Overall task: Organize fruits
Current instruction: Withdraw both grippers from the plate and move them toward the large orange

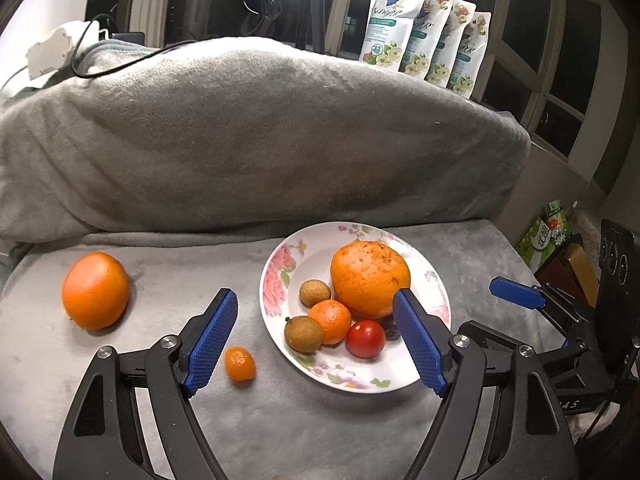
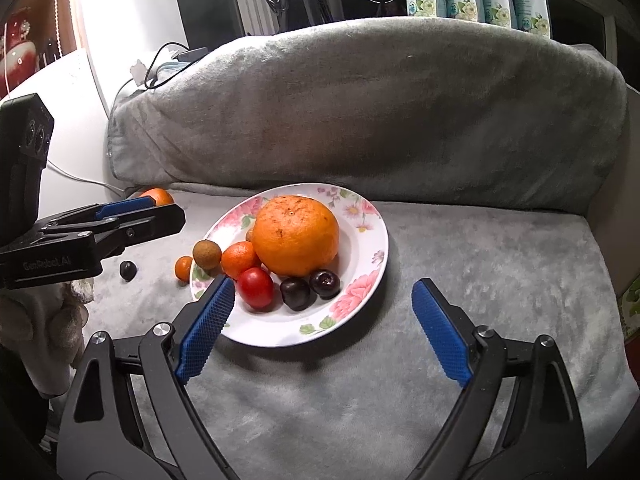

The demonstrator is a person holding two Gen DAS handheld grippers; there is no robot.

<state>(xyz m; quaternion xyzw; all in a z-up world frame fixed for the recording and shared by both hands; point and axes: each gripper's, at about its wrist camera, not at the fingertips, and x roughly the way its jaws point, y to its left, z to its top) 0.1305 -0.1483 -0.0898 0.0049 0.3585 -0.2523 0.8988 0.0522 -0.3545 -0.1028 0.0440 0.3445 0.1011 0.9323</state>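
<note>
Both grippers sit low in their frames with nothing in them. The left gripper [image 1: 316,338] has its fingers [image 1: 210,338] spread wide, and the right gripper [image 2: 324,328] is released too, fingers [image 2: 206,326] apart over the near rim of the plate [image 2: 280,334].

Closest loose fruit in the left wrist view is the kumquat [image 1: 240,364], lying on the gray blanket [image 1: 280,420] just right of the left finger's pad, so basically inside the open span, lower centre of the frame. Its long axis runs roughly up-down in the picture, so I'd guess the fingers would close across its narrow side. The left hand is clearly the nearer one for that.

Further up and left sits a loose orange [image 1: 96,290], well apart from the plate. There's also a small dark cherry [image 2: 128,270] off the plate at middle left of the right wrist view.

The plate already holds a big orange [image 1: 370,278], a tangerine [image 1: 330,320], a tomato [image 1: 366,338] and two longans [image 1: 304,334].
</note>
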